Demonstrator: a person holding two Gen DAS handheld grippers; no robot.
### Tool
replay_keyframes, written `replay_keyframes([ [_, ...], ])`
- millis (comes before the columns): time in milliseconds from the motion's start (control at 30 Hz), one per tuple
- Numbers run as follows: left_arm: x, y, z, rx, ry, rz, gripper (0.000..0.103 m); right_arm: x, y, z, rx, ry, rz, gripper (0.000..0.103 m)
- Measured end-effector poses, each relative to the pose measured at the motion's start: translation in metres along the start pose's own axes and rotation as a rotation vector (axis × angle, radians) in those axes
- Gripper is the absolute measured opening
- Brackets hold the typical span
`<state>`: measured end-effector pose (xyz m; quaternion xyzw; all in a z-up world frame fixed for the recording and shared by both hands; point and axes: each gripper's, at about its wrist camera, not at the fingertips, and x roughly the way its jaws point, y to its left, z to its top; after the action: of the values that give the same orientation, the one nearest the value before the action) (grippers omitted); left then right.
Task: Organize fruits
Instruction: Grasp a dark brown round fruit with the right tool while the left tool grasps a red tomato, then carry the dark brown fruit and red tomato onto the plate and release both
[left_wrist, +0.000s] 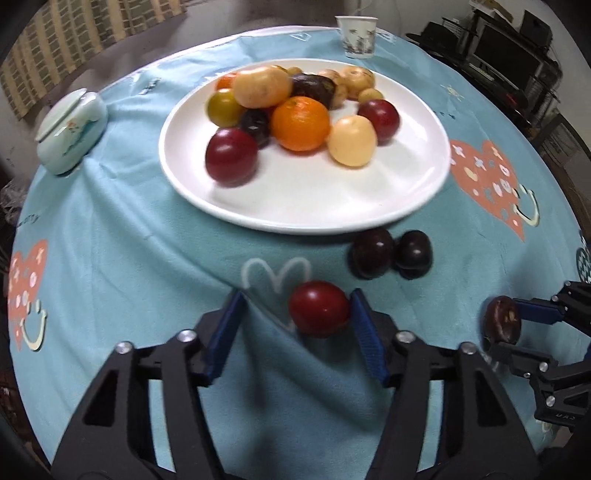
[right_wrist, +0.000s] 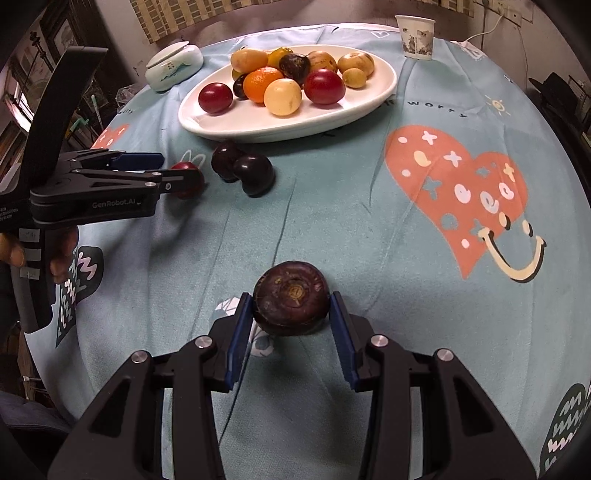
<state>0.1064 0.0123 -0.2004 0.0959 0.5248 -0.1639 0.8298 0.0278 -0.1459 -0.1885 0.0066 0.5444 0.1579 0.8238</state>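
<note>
Right gripper (right_wrist: 291, 314) fingers clamp dark fruit (right_wrist: 290, 297) for sorting; left gripper (left_wrist: 295, 325) fingers open, bracketing red plum (left_wrist: 319, 312) near counter's front edge.

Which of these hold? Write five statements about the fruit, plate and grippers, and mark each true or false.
1. The right gripper grips a dark brown fruit between its pads. True.
2. The left gripper is clamped on the red fruit from both sides. False: only one pad is against it; the other stands apart.
3. Two dark fruits lie on the tablecloth beside the white plate. True.
4. The paper cup stands on the plate. False: it stands on the tablecloth beyond the plate.
5. The plate is empty. False: it holds a pile of mixed fruit.
</note>
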Motion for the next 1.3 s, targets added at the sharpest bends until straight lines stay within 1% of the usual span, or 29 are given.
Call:
replay_keyframes([
  [33,0.002,-0.003,-0.001,0.011,0.012,-0.015,0.039,0.001,0.0,0.0,0.002,0.003,-0.002,0.042],
  [67,0.003,-0.008,-0.003,0.025,0.024,-0.036,0.034,0.001,0.0,-0.001,0.005,0.004,-0.005,0.042],
  [100,0.003,-0.011,-0.004,0.032,0.024,-0.031,0.031,0.001,0.0,0.0,0.006,0.004,-0.005,0.042],
  [233,0.0,-0.011,-0.006,0.007,0.024,-0.012,0.031,-0.001,0.002,-0.001,0.001,-0.002,-0.007,0.042],
  [300,-0.007,-0.01,-0.006,-0.005,0.008,0.001,0.031,-0.003,0.003,-0.002,-0.003,-0.007,-0.005,0.042],
  [467,-0.039,-0.006,-0.008,-0.05,-0.047,-0.006,0.03,-0.012,0.007,-0.002,-0.013,-0.029,0.007,0.042],
  [600,-0.073,-0.012,-0.013,-0.058,-0.095,0.022,0.03,-0.023,0.014,-0.002,-0.034,-0.06,0.022,0.042],
  [733,-0.108,-0.023,-0.018,-0.059,-0.141,0.067,0.03,-0.039,0.023,0.001,-0.057,-0.097,0.057,0.042],
  [967,-0.155,-0.037,-0.022,-0.05,-0.216,0.103,0.031,-0.081,0.041,0.009,-0.093,-0.186,0.151,0.043],
  [1133,-0.173,-0.039,-0.018,-0.062,-0.258,0.118,0.031,-0.106,0.048,0.016,-0.106,-0.239,0.2,0.043],
  [1300,-0.181,-0.038,-0.005,-0.07,-0.285,0.129,0.031,-0.119,0.051,0.022,-0.128,-0.27,0.209,0.043],
])
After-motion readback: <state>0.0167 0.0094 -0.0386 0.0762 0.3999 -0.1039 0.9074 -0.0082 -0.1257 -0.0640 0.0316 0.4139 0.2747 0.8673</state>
